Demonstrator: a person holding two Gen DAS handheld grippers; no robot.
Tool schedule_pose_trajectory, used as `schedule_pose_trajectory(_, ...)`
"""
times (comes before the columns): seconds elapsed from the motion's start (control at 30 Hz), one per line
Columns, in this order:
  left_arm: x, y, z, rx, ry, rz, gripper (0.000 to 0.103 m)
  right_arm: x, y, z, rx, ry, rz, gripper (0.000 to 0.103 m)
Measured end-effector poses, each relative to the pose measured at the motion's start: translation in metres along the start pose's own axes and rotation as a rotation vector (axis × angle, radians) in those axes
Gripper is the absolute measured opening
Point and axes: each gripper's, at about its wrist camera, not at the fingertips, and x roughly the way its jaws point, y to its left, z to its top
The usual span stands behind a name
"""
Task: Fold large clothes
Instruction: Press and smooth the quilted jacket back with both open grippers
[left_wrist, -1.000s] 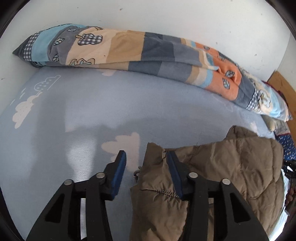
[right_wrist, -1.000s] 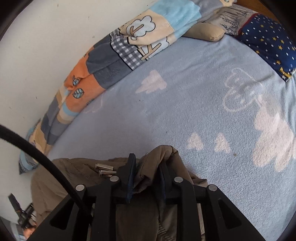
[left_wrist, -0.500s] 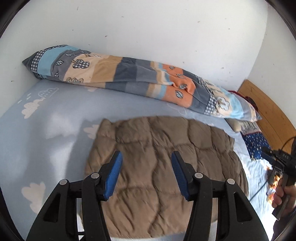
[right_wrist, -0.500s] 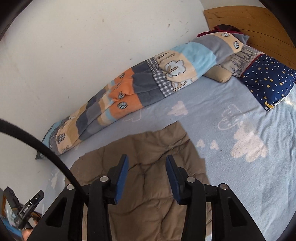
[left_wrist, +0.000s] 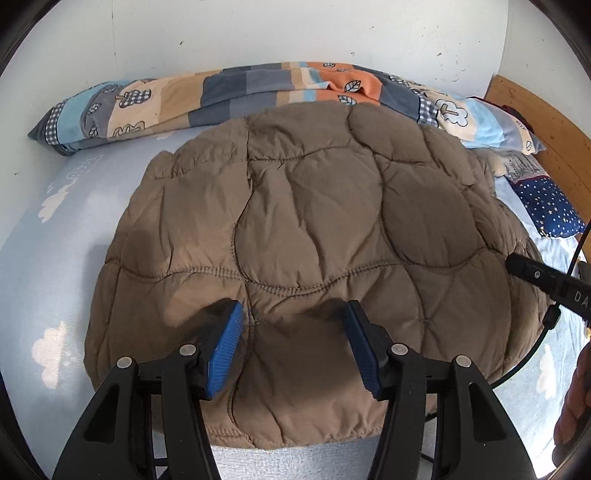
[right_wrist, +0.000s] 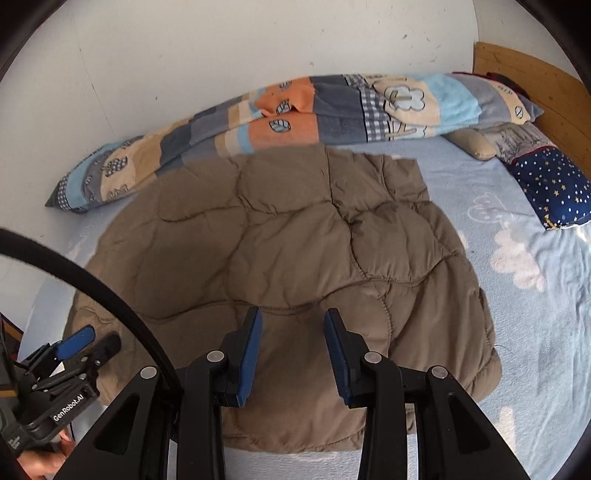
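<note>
Nearest in the left wrist view, the left gripper (left_wrist: 293, 341) hangs above the near part of the brown quilted jacket (left_wrist: 314, 229), its blue-padded fingers (left_wrist: 225, 347) spread apart with nothing between them; the jaws have just been opening further, and the pads touch no cloth. Shadows of both fingers fall on the padding just ahead of the tips. Likewise, in the right wrist view the right gripper (right_wrist: 293, 350) hovers over the jacket's near edge with its jaws parted and empty, narrower than the left pair and just closed in a little. From this side the left gripper shows again at the lower left, held in a hand (right_wrist: 40, 459) beside the jacket's left border, and a black cable (right_wrist: 92, 284) arcs across that corner. The jacket lies spread flat on the light blue bedsheet (right_wrist: 535, 332) printed with white clouds, reaching from just under both grippers away toward the wall; its near hem sits close below the fingers and its far edge meets the patchwork blanket (left_wrist: 258, 92). That blanket is bunched in a long roll along the white wall (left_wrist: 295, 33). Farther right, a navy star-print pillow (right_wrist: 550, 192) rests against the wooden headboard (right_wrist: 532, 74), well apart from the jacket, with a beige cushion (right_wrist: 472, 142) just beside it.
</note>
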Motion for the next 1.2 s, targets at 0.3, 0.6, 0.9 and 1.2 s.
schedule_pose_trajectory(0.3,0.039,0.011,0.013,-0.002,0.045,0.0,0.062,0.07,-0.012,0.005,0.001,0.159,-0.052,0.039)
schedule_pose_trajectory(0.6,0.049,0.017,0.015,-0.019,0.077,-0.024,0.063,0.082,-0.019,0.008,0.006,0.205,-0.046,0.039)
schedule_pose_trajectory(0.9,0.011,0.021,0.025,-0.046,-0.042,0.015,0.062,0.022,-0.013,0.022,0.035,0.093,0.01,0.042)
schedule_pose_trajectory(1.2,0.028,0.068,0.027,-0.177,-0.001,0.203,0.064,0.031,0.01,0.033,0.008,-0.023,0.061,0.051)
